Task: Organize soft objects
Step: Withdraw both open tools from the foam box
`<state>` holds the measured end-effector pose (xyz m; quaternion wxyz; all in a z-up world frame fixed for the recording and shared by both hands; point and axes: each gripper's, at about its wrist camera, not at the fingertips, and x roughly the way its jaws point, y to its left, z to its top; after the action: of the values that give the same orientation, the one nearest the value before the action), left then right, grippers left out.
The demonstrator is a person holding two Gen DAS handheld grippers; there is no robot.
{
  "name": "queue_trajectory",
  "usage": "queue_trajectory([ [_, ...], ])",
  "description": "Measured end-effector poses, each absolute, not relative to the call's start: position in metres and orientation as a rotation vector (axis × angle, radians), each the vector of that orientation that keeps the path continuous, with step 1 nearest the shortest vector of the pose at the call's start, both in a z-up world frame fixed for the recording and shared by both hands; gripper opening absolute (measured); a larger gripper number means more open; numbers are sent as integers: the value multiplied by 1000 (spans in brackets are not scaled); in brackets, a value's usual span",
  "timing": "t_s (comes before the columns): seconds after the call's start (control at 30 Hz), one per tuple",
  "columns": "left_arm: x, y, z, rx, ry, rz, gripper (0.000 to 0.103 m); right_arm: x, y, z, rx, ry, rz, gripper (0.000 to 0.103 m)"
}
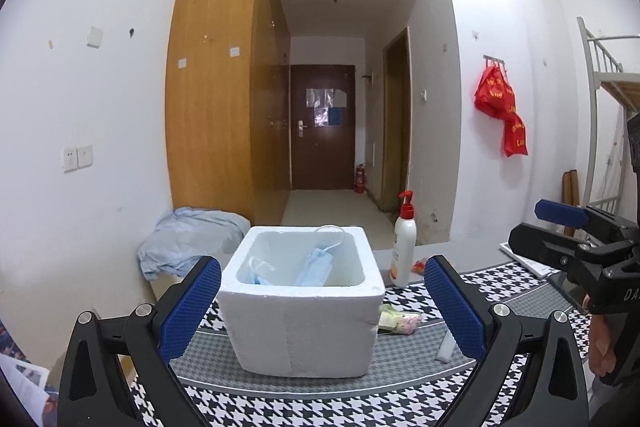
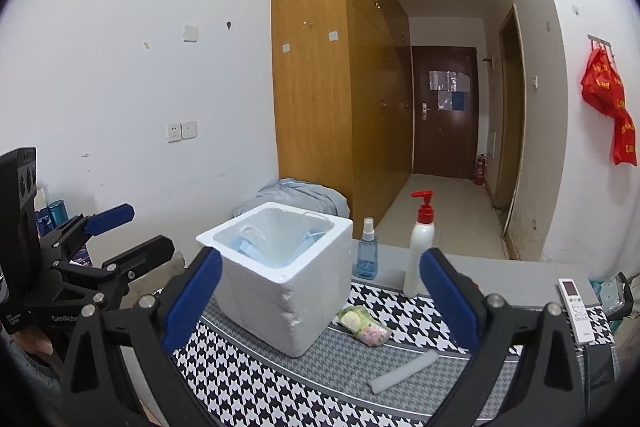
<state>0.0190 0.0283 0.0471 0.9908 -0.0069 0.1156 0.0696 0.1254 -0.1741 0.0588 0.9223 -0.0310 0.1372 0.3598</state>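
A white foam box [image 1: 304, 323] stands on the houndstooth mat [image 1: 320, 399], with blue face masks [image 1: 316, 269] inside; the box also shows in the right wrist view [image 2: 288, 303], with the masks [image 2: 250, 247]. A soft floral pouch [image 2: 364, 327] lies right of the box, partly hidden in the left wrist view [image 1: 400, 321]. A grey foam strip [image 2: 404, 373] lies in front of it. My left gripper [image 1: 322, 307] is open and empty, jaws either side of the box. My right gripper [image 2: 320, 299] is open and empty, also held before the box.
A white pump bottle [image 2: 420, 247] and a blue spray bottle [image 2: 366, 255] stand behind the box. A remote control [image 2: 574, 309] lies at the right. Crumpled blue cloth [image 1: 188, 243] lies at the back left. Wardrobe and hallway are behind.
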Motion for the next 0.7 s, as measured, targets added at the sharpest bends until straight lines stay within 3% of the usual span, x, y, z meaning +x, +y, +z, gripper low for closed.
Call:
queue_trajectory([
  [0.7, 27, 18, 17, -31, 247, 92, 102, 130, -198, 23, -26, 345, 687, 101],
])
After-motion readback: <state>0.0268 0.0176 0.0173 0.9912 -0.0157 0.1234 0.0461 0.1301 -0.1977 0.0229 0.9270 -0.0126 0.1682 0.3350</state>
